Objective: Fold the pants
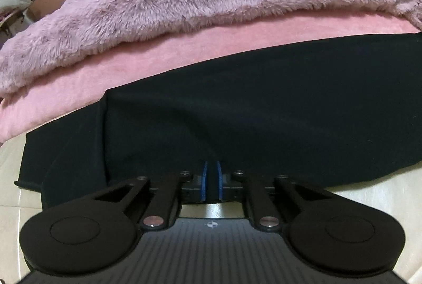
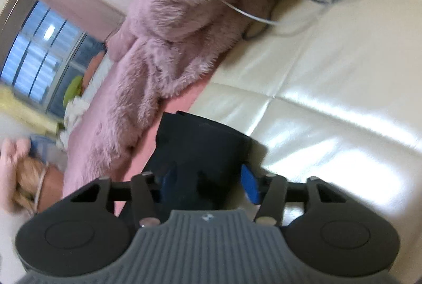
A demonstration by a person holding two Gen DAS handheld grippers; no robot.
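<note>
My left gripper (image 1: 211,173) pinches the black pants (image 1: 250,104) below the furry pink blanket (image 1: 197,1); my right gripper (image 2: 208,178) gapes around their end.

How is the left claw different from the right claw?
The left claw is nearly closed, pinching the pants edge; the right claw is wide open with pants between its pads. The left view is level; the right is tilted and blurry. Both have blue pads.

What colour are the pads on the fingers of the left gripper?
Blue. The pads of the left gripper show best in the left wrist view, pinched on the black pants.
</note>
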